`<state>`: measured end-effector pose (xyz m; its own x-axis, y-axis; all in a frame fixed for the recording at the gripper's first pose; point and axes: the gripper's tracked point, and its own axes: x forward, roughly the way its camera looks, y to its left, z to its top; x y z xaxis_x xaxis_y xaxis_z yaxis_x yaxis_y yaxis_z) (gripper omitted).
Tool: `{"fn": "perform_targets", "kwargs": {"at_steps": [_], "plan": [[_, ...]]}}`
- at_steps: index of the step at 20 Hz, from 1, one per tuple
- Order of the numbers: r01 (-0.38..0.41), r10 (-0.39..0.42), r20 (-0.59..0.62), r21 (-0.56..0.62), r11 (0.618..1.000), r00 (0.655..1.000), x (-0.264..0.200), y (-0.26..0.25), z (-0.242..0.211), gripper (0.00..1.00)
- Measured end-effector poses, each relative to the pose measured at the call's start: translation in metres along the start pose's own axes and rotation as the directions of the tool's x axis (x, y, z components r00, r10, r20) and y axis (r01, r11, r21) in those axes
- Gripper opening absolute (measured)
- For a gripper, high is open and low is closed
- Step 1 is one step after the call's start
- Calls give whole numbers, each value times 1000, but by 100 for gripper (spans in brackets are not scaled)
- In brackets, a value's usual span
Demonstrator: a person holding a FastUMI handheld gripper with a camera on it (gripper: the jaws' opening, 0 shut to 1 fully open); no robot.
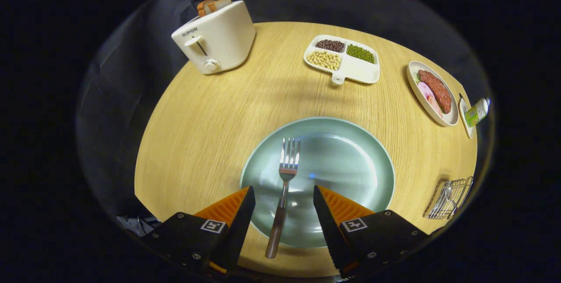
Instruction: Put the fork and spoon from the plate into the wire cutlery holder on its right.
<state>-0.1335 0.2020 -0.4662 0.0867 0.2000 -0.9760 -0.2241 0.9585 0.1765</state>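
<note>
Fork [284,186] lies on the plate [350,151], handle between the spread, empty tongs [284,199], lined up for pinching; spoon possibly already in the holder [449,197].

Contents of the wire cutlery holder [450,198] too small to tell, small bottle [477,111] partly cut off.

Overhead light is brightening the desk [210,134] evenly; glare is glinting on the plate [350,160], and fisheye distortion is bending the sharp scene's edges.
</note>
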Motion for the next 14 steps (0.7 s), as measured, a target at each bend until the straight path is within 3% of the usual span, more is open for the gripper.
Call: {"fn": "perform_targets", "kwargs": {"at_steps": [1, 8, 10, 14], "plan": [[20, -20, -40, 1, 1000, 999, 4, -3, -7, 79], [55, -50, -195, 15, 998, 979, 19, -3, -35, 23], [52, -48, -207, 14, 999, 977, 18, -2, -36, 13], [40, -36, -178, 17, 999, 983, 17, -4, -31, 5]]}}
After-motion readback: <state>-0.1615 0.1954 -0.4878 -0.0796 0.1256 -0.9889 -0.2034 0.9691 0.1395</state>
